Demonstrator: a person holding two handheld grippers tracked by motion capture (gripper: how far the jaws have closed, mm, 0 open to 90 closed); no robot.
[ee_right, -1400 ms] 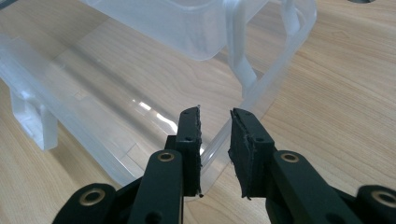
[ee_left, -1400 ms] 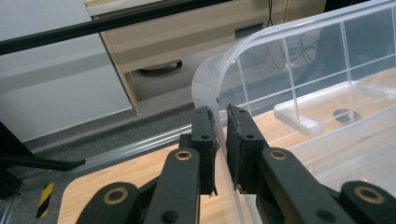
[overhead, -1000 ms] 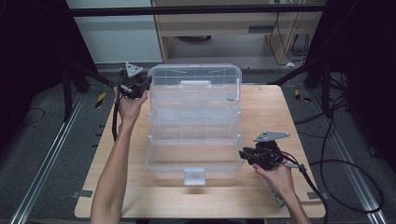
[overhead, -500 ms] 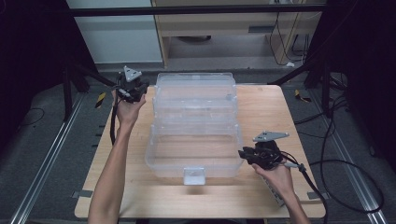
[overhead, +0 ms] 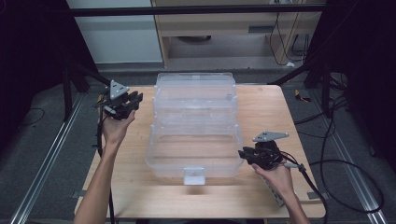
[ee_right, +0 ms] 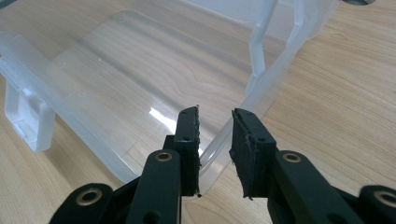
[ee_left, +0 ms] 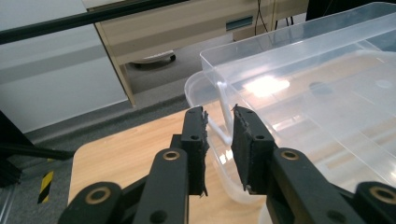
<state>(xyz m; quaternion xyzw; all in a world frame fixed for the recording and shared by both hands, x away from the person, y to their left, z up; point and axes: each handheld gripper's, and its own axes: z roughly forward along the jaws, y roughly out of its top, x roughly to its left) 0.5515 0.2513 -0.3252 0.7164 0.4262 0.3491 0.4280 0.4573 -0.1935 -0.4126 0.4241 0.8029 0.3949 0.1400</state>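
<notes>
Clear plastic box (overhead: 194, 128) sits mid-table so both hands flank it: right gripper (overhead: 244, 155) at its 4 o'clock corner straddles the rim to steady it, jaws parted, while left gripper (overhead: 137, 99), at 10 o'clock, has just been opening, empty

Wooden table (overhead: 140, 186), grey floor (overhead: 42, 154), beige cabinet (overhead: 215, 28) behind, black cables (overhead: 345, 163) alongside.
</notes>
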